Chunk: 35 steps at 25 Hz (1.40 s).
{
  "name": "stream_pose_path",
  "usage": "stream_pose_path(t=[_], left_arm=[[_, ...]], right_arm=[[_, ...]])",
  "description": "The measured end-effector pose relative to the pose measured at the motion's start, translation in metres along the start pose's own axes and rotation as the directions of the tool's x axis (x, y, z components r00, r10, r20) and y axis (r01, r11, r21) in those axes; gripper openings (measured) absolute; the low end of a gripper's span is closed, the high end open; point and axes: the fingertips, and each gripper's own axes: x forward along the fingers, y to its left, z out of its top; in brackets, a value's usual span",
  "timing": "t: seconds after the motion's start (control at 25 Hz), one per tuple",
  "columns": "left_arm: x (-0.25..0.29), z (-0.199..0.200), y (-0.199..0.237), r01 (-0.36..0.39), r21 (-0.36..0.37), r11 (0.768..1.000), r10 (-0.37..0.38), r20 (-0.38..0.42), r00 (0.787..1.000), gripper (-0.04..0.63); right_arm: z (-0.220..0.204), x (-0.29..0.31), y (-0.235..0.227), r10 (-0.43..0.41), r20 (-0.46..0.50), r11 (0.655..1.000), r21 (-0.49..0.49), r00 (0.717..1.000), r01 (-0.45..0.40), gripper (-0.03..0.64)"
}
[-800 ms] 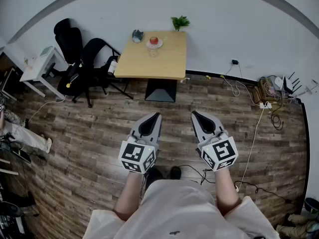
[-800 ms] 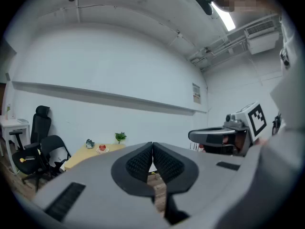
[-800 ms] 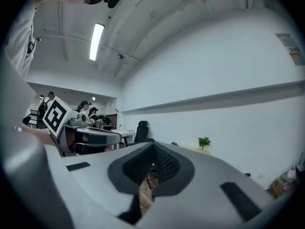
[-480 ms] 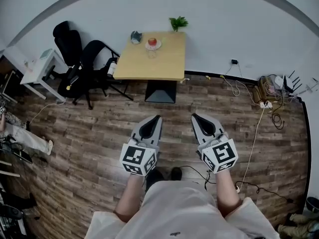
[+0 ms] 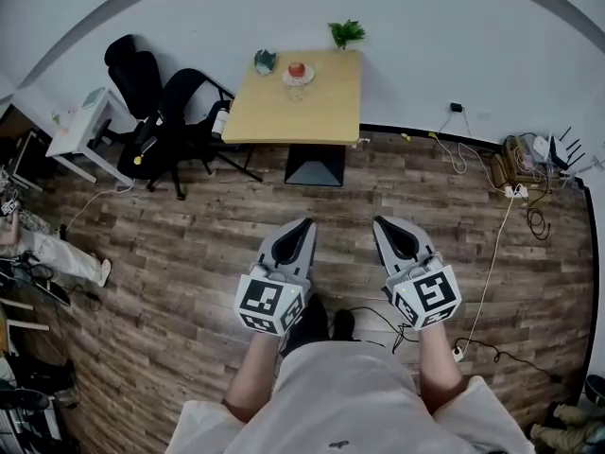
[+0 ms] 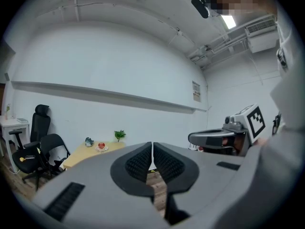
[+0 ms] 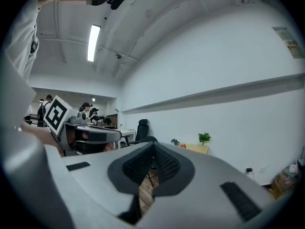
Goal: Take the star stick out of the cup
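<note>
The wooden table [image 5: 326,121] stands far ahead against the white wall. On it are a plate with a red fruit [image 5: 297,71], a small clear cup [image 5: 296,91], a dark object [image 5: 265,61] and a potted plant [image 5: 346,34]. No star stick can be made out at this distance. My left gripper [image 5: 304,223] and right gripper [image 5: 380,221] hang side by side over the wood floor, well short of the table. Both are shut with nothing between the pads. The left gripper view shows its closed jaws [image 6: 152,144] and the table [image 6: 83,156] beyond.
Black office chairs [image 5: 156,112] and a white side table [image 5: 85,121] stand left of the table. Cables and a power strip [image 5: 515,192] lie on the floor at right. A cable [image 5: 378,322] runs by my feet. People [image 7: 88,109] sit in the background.
The whole view has shifted a little: table and grippers sit slightly further right in the picture. Both grippers stay shut and side by side.
</note>
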Motion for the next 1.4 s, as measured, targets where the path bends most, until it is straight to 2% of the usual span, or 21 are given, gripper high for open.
stream_pose_path(t=[0.12, 0.36, 0.48, 0.64, 1.08, 1.4], left_arm=[[0.004, -0.002, 0.010, -0.006, -0.001, 1.000, 0.006, -0.006, 1.000, 0.012], [0.023, -0.004, 0.033, 0.005, -0.003, 1.000, -0.005, -0.004, 1.000, 0.017], [0.036, -0.003, 0.048, 0.010, -0.006, 1.000, -0.010, -0.005, 1.000, 0.063], [0.061, 0.003, 0.074, 0.018, -0.003, 1.000, -0.018, -0.007, 1.000, 0.086], [0.124, 0.024, 0.149, 0.039, -0.007, 0.999, -0.039, 0.020, 0.999, 0.086], [0.155, 0.025, 0.195, 0.065, 0.001, 0.998, -0.065, 0.007, 0.998, 0.086]], right_arm=[[-0.001, 0.010, -0.005, -0.005, -0.008, 1.000, -0.007, 1.000, 0.005, 0.003], [-0.005, 0.039, -0.014, 0.013, -0.022, 1.000, -0.015, 1.000, -0.013, 0.084], [-0.005, 0.057, -0.018, 0.022, -0.032, 1.000, -0.005, 0.999, -0.023, 0.095], [0.001, 0.089, -0.033, 0.023, -0.040, 1.000, -0.005, 0.999, -0.023, 0.095], [0.021, 0.175, -0.073, -0.011, -0.046, 1.000, -0.013, 0.999, 0.010, 0.094], [0.027, 0.225, -0.086, -0.038, -0.054, 0.999, -0.003, 0.998, 0.038, 0.089]])
